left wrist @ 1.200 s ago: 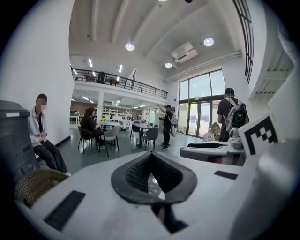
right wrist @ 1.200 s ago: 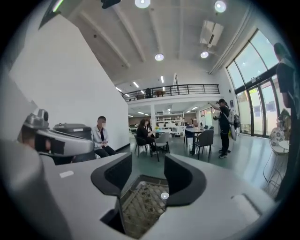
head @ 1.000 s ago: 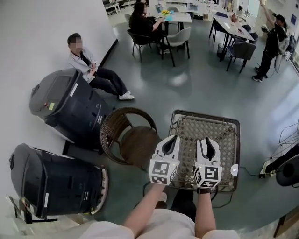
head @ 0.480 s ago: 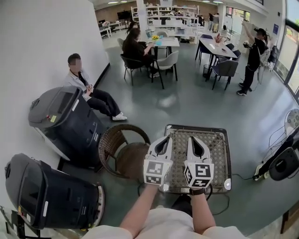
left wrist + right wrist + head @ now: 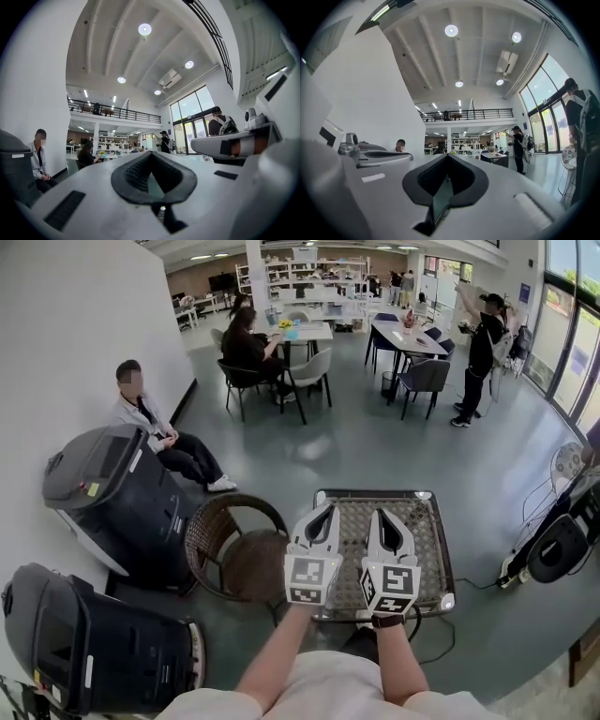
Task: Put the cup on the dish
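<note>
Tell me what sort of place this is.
Probably a café-like common area of an office: tables with chairs, shelving at the back, a railed mezzanine, tall windows.

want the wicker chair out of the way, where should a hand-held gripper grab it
Probably the top rim of the curved backrest of the wicker chair, coming from above. That rim is a narrow upright band, open on both faces, so it can be pinched; the round seat is too broad and flat.
</note>
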